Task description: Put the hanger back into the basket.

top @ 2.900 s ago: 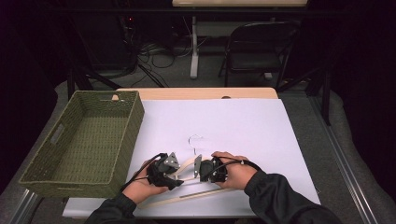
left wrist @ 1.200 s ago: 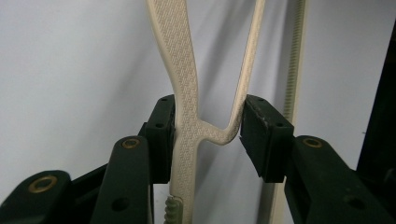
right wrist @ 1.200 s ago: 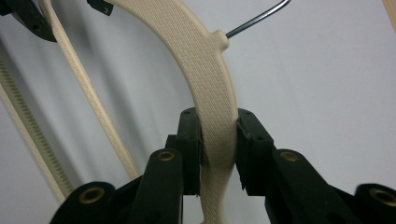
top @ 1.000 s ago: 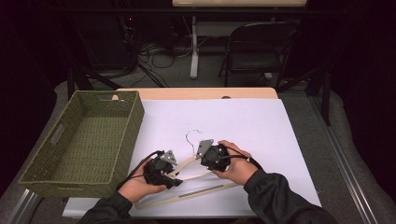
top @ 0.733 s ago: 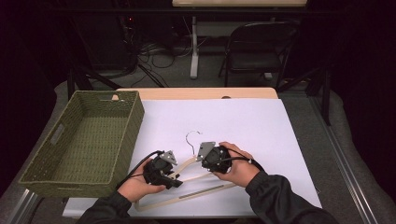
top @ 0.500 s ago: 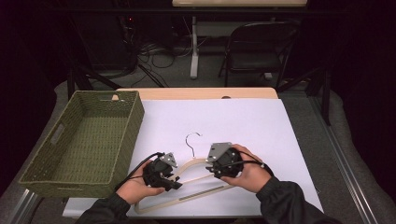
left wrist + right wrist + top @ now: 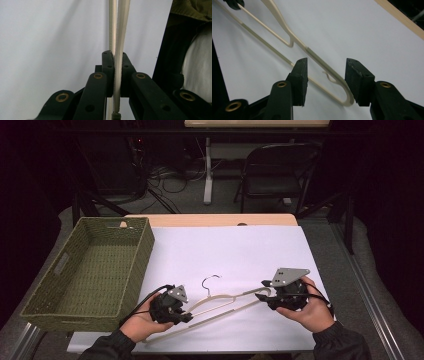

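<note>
Since a second ago the right gripper [image 7: 266, 295] has slid out along the hanger [image 7: 220, 306] to its right end, its jaws having just been opening; that curved tip now sits between them, perhaps brushing one pad. Cream and slim, with a dark wire hook and ribbed shoulders, the hanger lies on the white table [image 7: 240, 250]. Left gripper [image 7: 114, 75] is clamped on its arm.

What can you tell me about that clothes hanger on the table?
The hanger is slim, cream-coloured, plastic-looking, with a dark metal hook and ribbed shoulders. It lies flat on the white sheet, slanting. The left gripper is clamped on its left arm, while the right gripper stands open around its rounded right end.
</note>
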